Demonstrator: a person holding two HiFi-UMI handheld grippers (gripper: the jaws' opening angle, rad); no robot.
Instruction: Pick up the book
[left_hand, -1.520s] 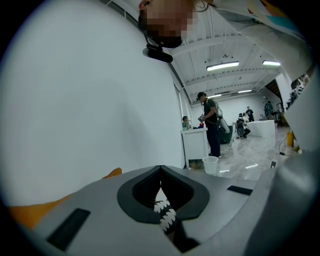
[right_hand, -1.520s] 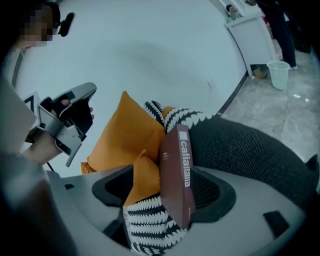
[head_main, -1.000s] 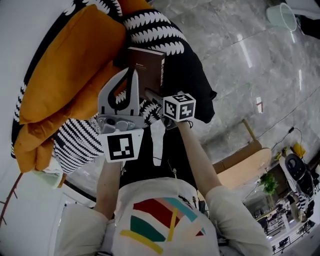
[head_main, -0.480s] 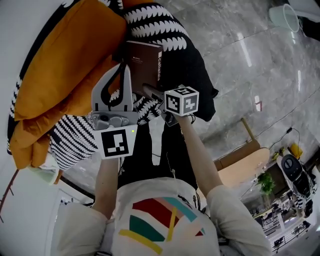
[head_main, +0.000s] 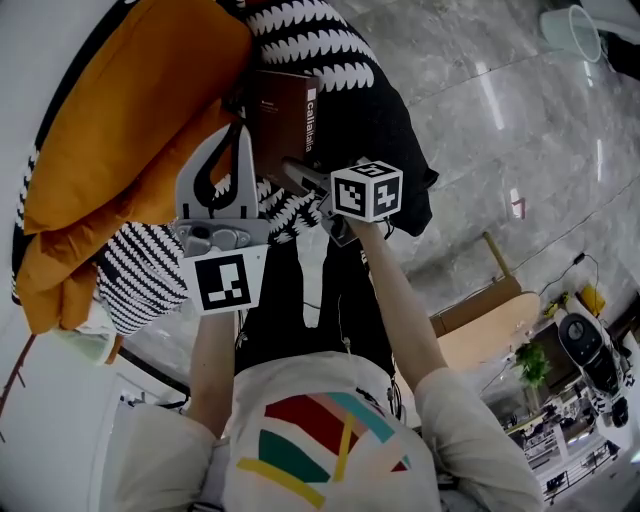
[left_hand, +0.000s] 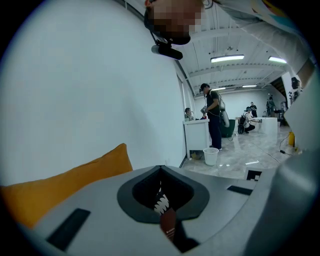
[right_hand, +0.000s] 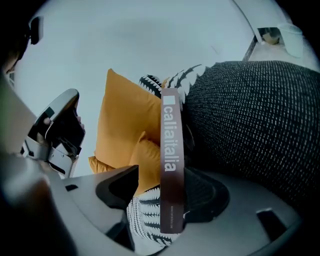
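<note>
A brown hardcover book (head_main: 283, 110) with white lettering on its spine (right_hand: 170, 150) stands on edge between an orange cushion and a dark knitted cushion. My right gripper (head_main: 298, 176) is at the book's near end. Its jaws are closing with the spine (head_main: 312, 122) between them, and a gap still shows on the left side in the right gripper view (right_hand: 165, 196). My left gripper (head_main: 243, 135) hovers just left of the book over the orange cushion, tips touching and holding nothing. In the left gripper view (left_hand: 161, 169) a sliver of the book (left_hand: 168, 227) shows through the jaws.
Orange cushions (head_main: 120, 130) fill the left. A black-and-white patterned cushion (head_main: 140, 275) lies below them and a dark knitted cushion (head_main: 385, 130) lies right of the book. Grey marble floor (head_main: 500, 150) spreads right, with a white bucket (head_main: 568, 35) and wooden furniture (head_main: 490, 320).
The left gripper has drifted a little left and down beside the book. The right gripper has stayed at the book's near end, with the spine between its jaws.
</note>
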